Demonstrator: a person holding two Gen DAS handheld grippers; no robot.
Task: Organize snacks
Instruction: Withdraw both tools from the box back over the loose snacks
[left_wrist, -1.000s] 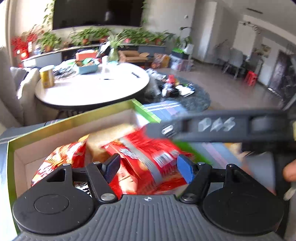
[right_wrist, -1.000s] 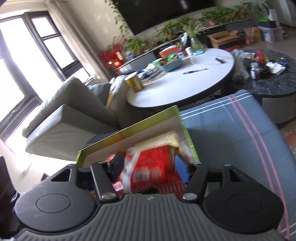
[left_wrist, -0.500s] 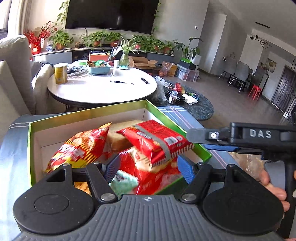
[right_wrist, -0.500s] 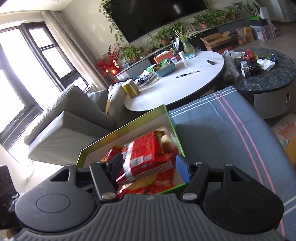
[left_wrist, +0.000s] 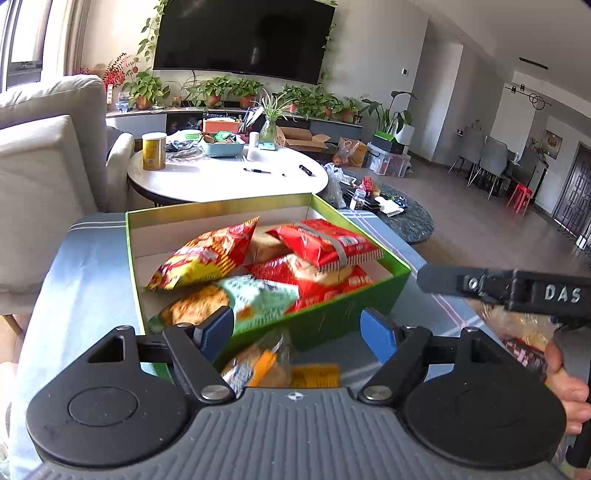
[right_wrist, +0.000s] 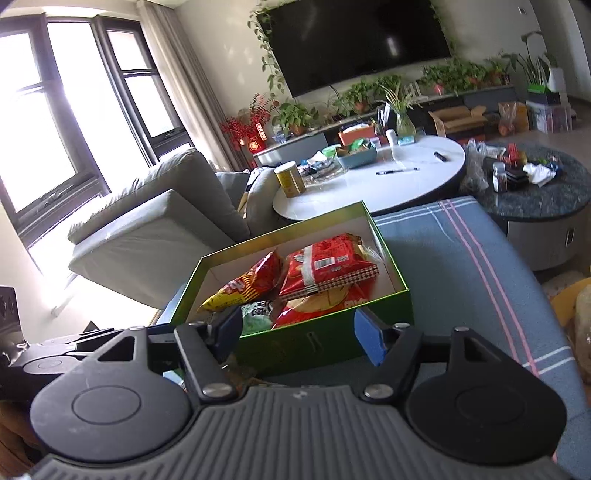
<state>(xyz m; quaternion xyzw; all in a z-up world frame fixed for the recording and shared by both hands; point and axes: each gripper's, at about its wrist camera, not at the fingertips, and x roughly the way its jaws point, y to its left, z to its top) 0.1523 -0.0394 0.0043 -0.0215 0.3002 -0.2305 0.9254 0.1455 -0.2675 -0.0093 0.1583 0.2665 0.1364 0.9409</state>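
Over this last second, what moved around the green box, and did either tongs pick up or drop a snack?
Both tongs pulled back from the green box. The right tongs, which were over a red snack packet a second ago, now stand open and empty; that packet lies on top of the pile. The left tongs are open, now above a blurred orange packet outside the box. The box itself stayed put.
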